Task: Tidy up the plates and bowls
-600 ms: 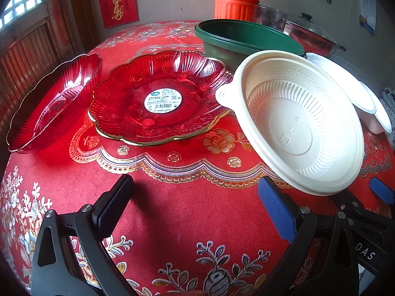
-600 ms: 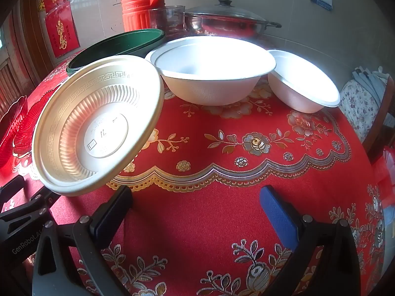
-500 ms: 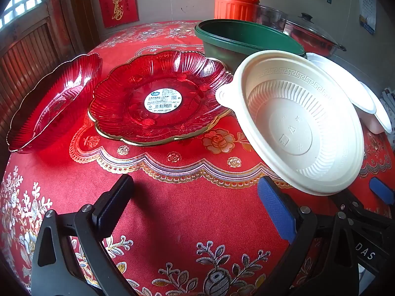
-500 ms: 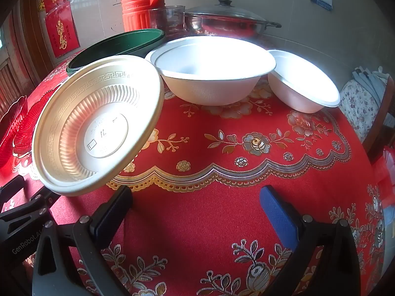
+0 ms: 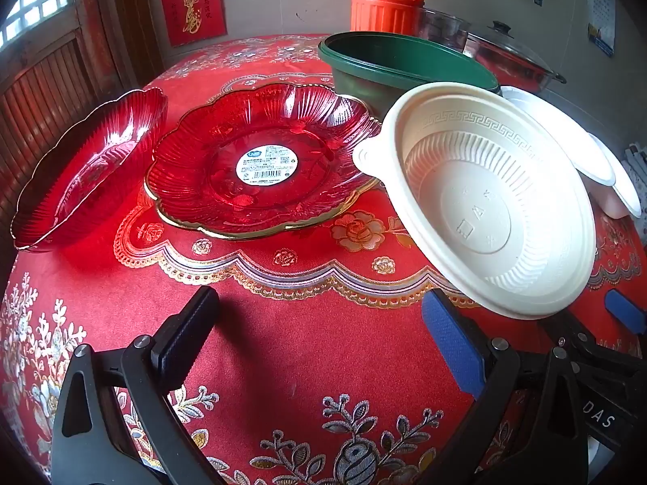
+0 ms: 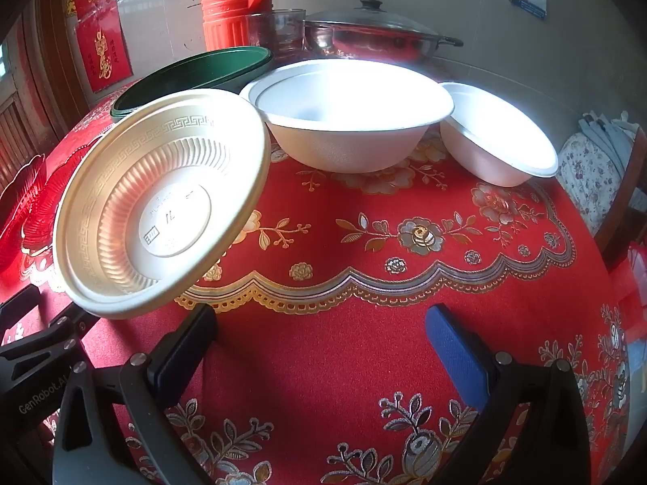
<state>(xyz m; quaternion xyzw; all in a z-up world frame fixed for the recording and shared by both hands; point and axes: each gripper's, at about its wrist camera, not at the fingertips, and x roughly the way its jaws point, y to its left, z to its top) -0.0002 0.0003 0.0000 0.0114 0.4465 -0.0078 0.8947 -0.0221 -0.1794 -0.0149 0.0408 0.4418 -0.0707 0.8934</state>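
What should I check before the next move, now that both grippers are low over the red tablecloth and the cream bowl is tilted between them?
1. Left gripper open, nothing between its fingers: ok.
2. Right gripper open, nothing between its fingers: ok.
3. Cream bowl lying flat: not ok, it is steeply tilted.
4. What props the cream bowl: cannot tell, its lower edge is hidden.
5. Large white bowl upright: ok.
6. Red plate lying flat, apart from the cream bowl: ok.
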